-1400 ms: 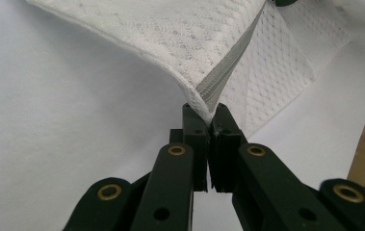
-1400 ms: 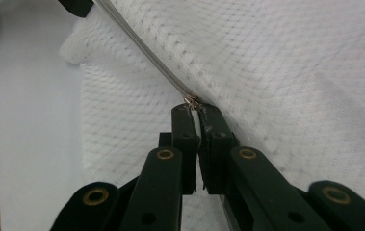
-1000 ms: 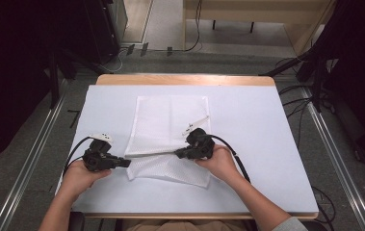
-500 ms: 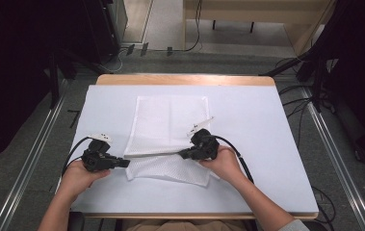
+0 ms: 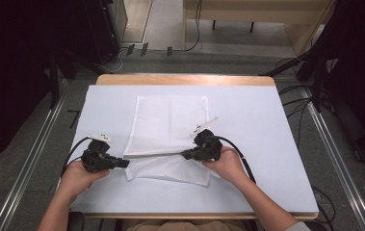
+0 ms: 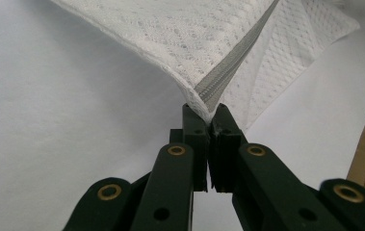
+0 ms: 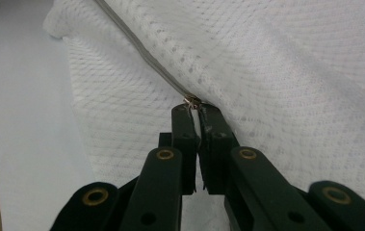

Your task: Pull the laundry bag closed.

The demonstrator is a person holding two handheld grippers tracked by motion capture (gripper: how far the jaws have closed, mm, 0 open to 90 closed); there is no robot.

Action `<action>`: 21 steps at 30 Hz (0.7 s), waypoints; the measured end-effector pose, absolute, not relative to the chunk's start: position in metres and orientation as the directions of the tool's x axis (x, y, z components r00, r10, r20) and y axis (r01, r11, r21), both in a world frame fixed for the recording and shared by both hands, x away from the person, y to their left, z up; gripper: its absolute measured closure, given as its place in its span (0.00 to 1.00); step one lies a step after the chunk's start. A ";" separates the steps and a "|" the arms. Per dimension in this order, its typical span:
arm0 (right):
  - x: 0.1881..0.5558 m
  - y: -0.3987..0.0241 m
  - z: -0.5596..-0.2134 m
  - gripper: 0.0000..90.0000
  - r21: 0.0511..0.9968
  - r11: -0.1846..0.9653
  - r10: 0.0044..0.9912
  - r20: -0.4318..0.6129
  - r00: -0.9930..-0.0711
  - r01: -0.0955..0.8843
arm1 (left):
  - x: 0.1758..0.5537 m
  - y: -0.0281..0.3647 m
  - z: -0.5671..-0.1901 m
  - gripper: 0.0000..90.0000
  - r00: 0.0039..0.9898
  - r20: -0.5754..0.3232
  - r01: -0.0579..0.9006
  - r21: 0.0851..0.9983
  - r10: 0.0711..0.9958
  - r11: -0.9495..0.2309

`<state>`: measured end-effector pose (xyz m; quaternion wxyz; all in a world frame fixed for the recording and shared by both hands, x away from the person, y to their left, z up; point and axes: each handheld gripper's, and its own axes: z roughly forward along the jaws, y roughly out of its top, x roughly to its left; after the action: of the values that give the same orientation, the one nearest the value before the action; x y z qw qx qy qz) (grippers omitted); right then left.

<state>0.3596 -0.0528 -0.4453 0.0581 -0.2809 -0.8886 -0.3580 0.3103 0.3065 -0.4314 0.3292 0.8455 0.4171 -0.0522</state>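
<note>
A white mesh bag (image 5: pixel 170 120) lies flat in the middle of the table, with a grey zipper (image 5: pixel 153 155) running across its near part. My left gripper (image 5: pixel 126 163) is shut on the zipper's left end at the bag's corner (image 6: pixel 204 108), lifting it slightly. In the left gripper view the zipper (image 6: pixel 233 62) stretches away from the pinched jaws. My right gripper (image 5: pixel 184 154) is shut on the small metal zipper pull (image 7: pixel 191 100), with mesh (image 7: pixel 291 72) spread beyond it and the zipper (image 7: pixel 141 48) leading off up and left.
A pale blue mat (image 5: pixel 257 125) covers the table, with a wooden edge (image 5: pixel 185 79) at the far side. Bare mat lies left and right of the bag. Cables (image 5: pixel 295 103) and metal floor rails (image 5: pixel 334 144) flank the table.
My right gripper has shifted slightly to the right along the zipper line with the pull in it. The left gripper has stayed where it was.
</note>
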 end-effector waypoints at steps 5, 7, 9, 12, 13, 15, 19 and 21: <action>0.359 -0.056 -0.445 0.98 0.609 0.583 0.458 0.301 -0.837 0.538 | 0.310 0.307 -0.431 0.98 0.648 -0.359 0.739 0.511 0.671 -0.439; 0.359 -0.058 -0.445 0.98 0.606 0.582 0.461 0.302 -0.834 0.541 | 0.310 0.307 -0.431 0.98 0.648 -0.359 0.738 0.511 0.671 -0.440; 0.359 -0.059 -0.445 0.98 0.605 0.586 0.464 0.294 -0.836 0.538 | 0.310 0.307 -0.432 0.98 0.648 -0.359 0.739 0.511 0.672 -0.440; 0.359 -0.063 -0.445 0.98 0.603 0.582 0.472 0.297 -0.830 0.546 | 0.310 0.308 -0.432 0.98 0.646 -0.360 0.740 0.511 0.673 -0.437; 0.359 -0.064 -0.445 0.98 0.603 0.580 0.474 0.297 -0.829 0.548 | 0.310 0.308 -0.432 0.98 0.644 -0.360 0.741 0.511 0.675 -0.435; 0.359 -0.066 -0.445 0.98 0.603 0.582 0.473 0.295 -0.830 0.546 | 0.310 0.308 -0.432 0.98 0.645 -0.360 0.741 0.510 0.674 -0.436; 0.359 -0.070 -0.446 0.98 0.595 0.582 0.483 0.296 -0.824 0.554 | 0.310 0.307 -0.431 0.98 0.648 -0.358 0.739 0.509 0.673 -0.441; 0.359 -0.073 -0.446 0.98 0.594 0.580 0.486 0.297 -0.822 0.558 | 0.310 0.307 -0.432 0.98 0.648 -0.358 0.739 0.508 0.672 -0.442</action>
<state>0.3587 -0.0729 -0.4460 0.0511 -0.2941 -0.8874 -0.3514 0.3101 0.3075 -0.4317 0.3252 0.8475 0.4163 -0.0515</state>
